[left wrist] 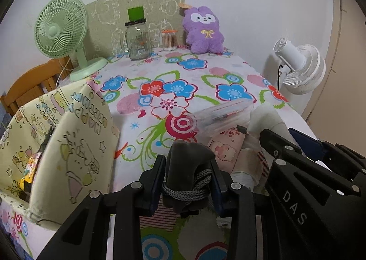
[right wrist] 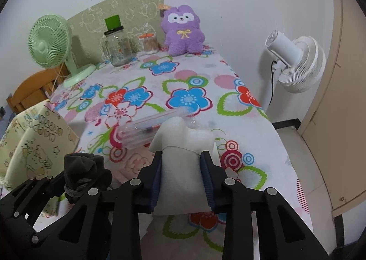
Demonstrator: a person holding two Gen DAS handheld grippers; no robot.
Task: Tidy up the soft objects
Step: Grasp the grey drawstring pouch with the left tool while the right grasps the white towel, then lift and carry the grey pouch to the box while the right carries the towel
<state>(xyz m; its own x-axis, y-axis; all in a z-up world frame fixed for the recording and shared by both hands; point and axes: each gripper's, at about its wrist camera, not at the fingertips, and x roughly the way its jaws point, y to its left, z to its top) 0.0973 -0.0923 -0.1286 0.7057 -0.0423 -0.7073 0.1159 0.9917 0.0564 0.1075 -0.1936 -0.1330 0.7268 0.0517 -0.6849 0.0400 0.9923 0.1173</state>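
The left claw (left wrist: 187, 182) grips a dark grey bundle (left wrist: 188, 168) over the near edge of the desk (left wrist: 205, 77). The right claw (right wrist: 181, 180) squeezes a white soft roll (right wrist: 183, 157) there. A clear tube (right wrist: 148, 128) lies just behind the roll; lifting carelessly could knock it, and the roll may slip.

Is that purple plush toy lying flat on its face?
No, the purple plush toy sits upright at the far end of the flowered table, its face showing.
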